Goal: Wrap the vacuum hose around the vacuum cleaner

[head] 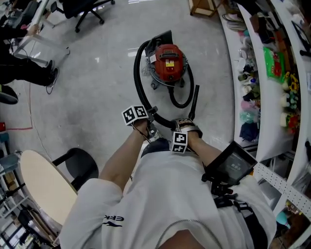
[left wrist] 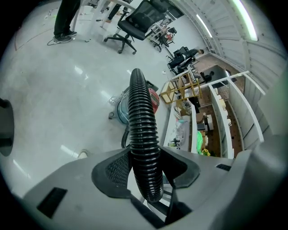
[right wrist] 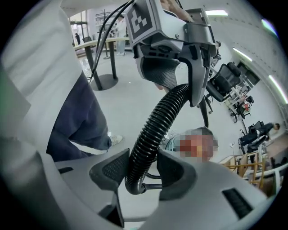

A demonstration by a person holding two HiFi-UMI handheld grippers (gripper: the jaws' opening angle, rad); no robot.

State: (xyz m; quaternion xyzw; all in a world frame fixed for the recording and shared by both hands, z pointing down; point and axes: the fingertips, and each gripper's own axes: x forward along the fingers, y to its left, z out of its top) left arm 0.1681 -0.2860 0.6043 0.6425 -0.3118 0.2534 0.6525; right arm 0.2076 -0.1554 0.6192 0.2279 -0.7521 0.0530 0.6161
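Person stood on pale grey floor [head: 92, 92], a gripper in each hand, both held low in front of the body. Vacuum cleaner [head: 167, 63], a canister with a red top, sat on the floor just ahead of the grippers. Black ribbed vacuum hose [head: 137, 82] left the canister's left side, curved round that side toward the person and ran on to the two grippers. A second dark loop lay against the canister's right side, with a straight black wand [head: 195, 99] just beside it. Left gripper [left wrist: 146, 173] was clenched on the hose: the ribbed tube ran up between the two dark pads, both pressed on it, and arched on toward the vacuum cleaner beyond. Right gripper [right wrist: 143, 168] also grasped the hose, near a bend, with a pad against each side. In the right gripper view the hose climbed from those jaws straight into the left gripper above, so the two grips sat near one another on the same stretch. Person's dark trouser leg [right wrist: 74, 119] showed at the left of that view. Office chair [head: 85, 9] stood well beyond the vacuum cleaner. Curved white shelves [head: 272, 73] packed with small goods ran along the right. Round table [head: 41, 187] with pale top stood at the person's left.
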